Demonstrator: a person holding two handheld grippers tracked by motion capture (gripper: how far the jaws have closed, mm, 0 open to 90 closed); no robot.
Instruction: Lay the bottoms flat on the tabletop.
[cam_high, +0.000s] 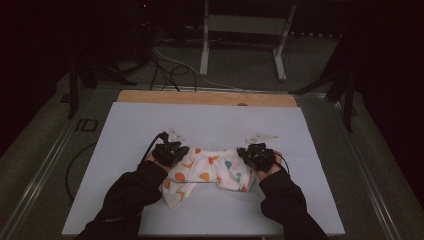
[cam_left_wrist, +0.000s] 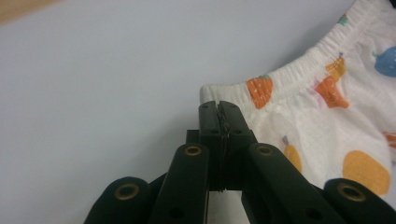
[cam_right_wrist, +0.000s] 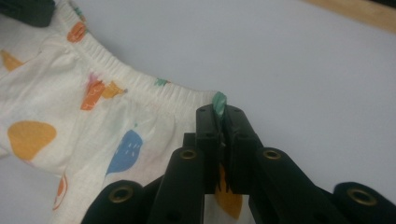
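On the white table sheet (cam_high: 125, 150), slightly toward the person's side of centre, lies a small pair of white printed shorts (cam_high: 207, 175) with an elastic waistband (cam_left_wrist: 303, 63) along the far edge and the legs trailing toward the person. The left gripper (cam_high: 171, 152) is clamped on the waistband's left corner; in the left gripper view its jaws stand pressed together with a thin line of cloth pinched between them at the corner of the fabric. The right gripper (cam_high: 256, 156) is clamped on the opposite corner; in the right gripper view a green scrap of the print pokes out above the closed jaws and orange print shows below them. Both bites look shallow, taken close to the fabric edge. Judgement: the step in hand is lifting or spreading the garment by its waistband. To do this well, both hands should travel together and level, holding the band taut between them without overstretching the elastic, since uneven pull could drag a corner out of a shallow grip. The left leg (cam_high: 175, 195) is bunched and folded; it should be allowed to hang free before the garment is laid flat. The wooden edge (cam_high: 207, 97) at the far side is well apart from the work.
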